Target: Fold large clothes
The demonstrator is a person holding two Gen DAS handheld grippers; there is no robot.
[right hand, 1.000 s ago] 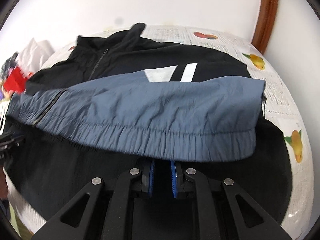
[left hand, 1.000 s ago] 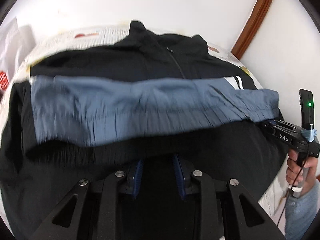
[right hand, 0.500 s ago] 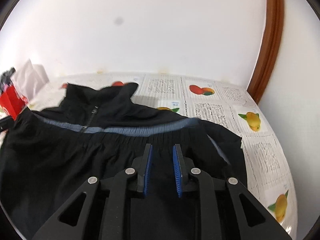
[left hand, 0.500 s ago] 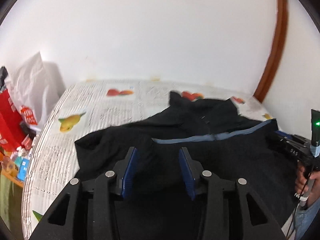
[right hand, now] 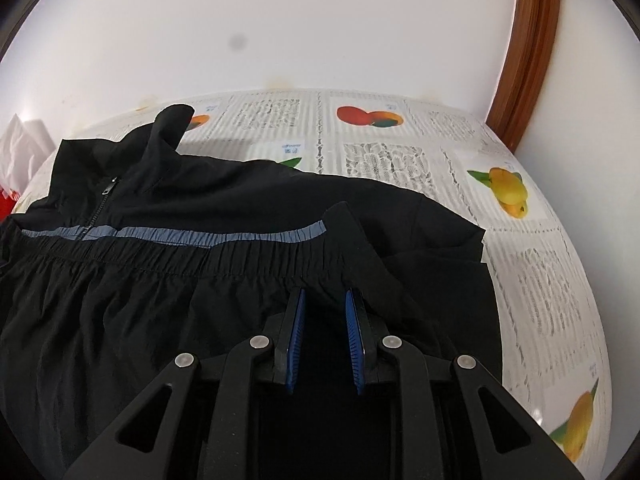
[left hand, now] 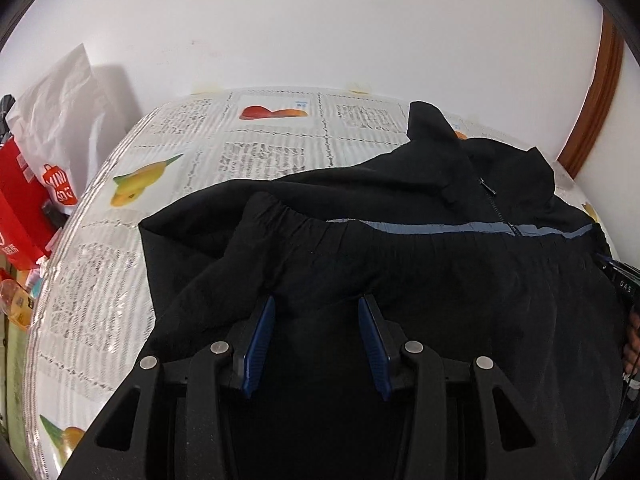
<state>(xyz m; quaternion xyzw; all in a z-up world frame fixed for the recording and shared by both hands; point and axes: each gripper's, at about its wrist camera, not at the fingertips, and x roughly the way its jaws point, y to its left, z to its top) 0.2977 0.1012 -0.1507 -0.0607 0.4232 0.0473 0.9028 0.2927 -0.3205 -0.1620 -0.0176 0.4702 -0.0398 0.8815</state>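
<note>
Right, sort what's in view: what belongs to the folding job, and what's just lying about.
Job:
black jacket
left gripper, jaws open
right gripper, jaws open

Lying about:
fruit-print table cover
white shopping bag
red box

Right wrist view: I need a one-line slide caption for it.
Open right hand-held gripper at the elastic hem of a black jacket folded up on a fruit-print tablecloth.

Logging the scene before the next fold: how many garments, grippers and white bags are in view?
Black jacket: 1
Grippers: 2, the left gripper and the right gripper
White shopping bag: 1
Total: 4
</note>
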